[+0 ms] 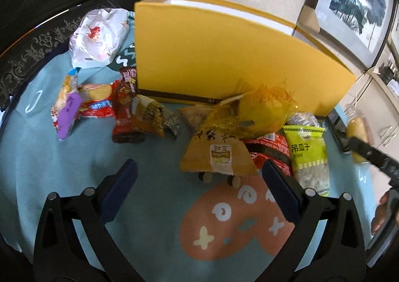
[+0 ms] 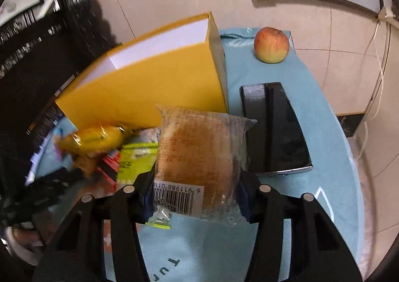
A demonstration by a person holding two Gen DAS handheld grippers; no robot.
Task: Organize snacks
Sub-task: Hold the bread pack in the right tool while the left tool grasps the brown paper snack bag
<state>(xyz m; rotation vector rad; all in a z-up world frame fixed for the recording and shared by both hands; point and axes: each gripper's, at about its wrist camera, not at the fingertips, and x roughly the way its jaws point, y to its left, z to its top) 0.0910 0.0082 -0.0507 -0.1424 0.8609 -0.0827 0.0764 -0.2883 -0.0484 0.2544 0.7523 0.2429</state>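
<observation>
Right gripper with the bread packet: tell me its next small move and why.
Probably lift the bread packet and carry it over the rim of the yellow box. The right gripper has both pads against the wrapper's sides, the box stands open-topped just behind, and the other snacks are still piled on the blue cloth.

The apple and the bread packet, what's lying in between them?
In the right wrist view, a black phone lies on the blue cloth between the apple and the bread packet.

Snack packets [image 1: 219, 137] before box [image 1: 224, 57] (upright), phone [image 2: 274, 127] right, apple [image 2: 271, 45] behind
</observation>
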